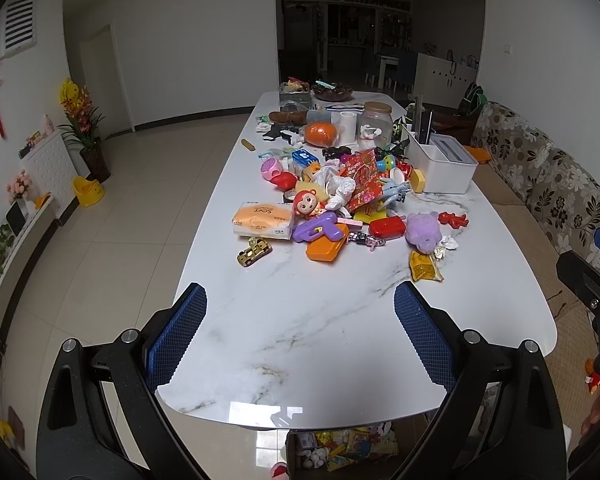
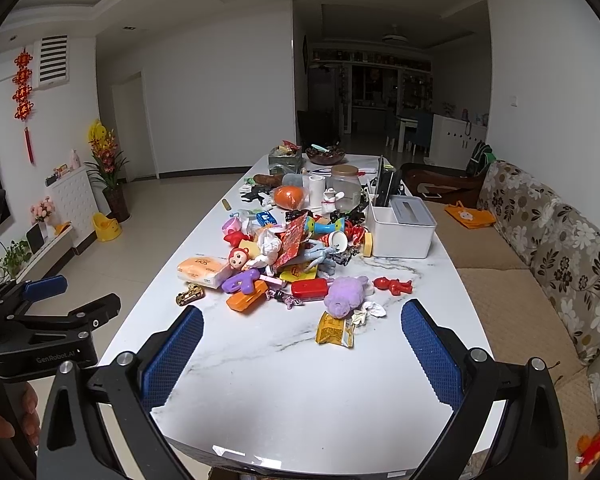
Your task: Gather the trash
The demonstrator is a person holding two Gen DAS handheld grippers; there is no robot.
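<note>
Both tongs, left (image 1: 300, 334) and right (image 2: 302, 354), gape empty over glossy marble table (image 1: 320, 360), near crinkled yellow wrapper (image 1: 424, 266)

Side-by-side wrist views (shared table (image 1: 300, 320))

Toys heap mid-table (image 1: 300, 340); tissue pack (image 1: 263, 221) lies left of them, snack wrapper (image 1: 424, 266) nearest front-right, storage box (image 1: 444, 168) behind right, sofa (image 1: 548, 184) beyond.

White marble table (image 1: 308, 332), near end bare; toys piled mid-table, tissue pack (image 1: 262, 221) left, yellow wrapper (image 1: 424, 267) and crumpled paper (image 1: 449, 243) nearest. White box (image 1: 444, 168) sits right.
</note>
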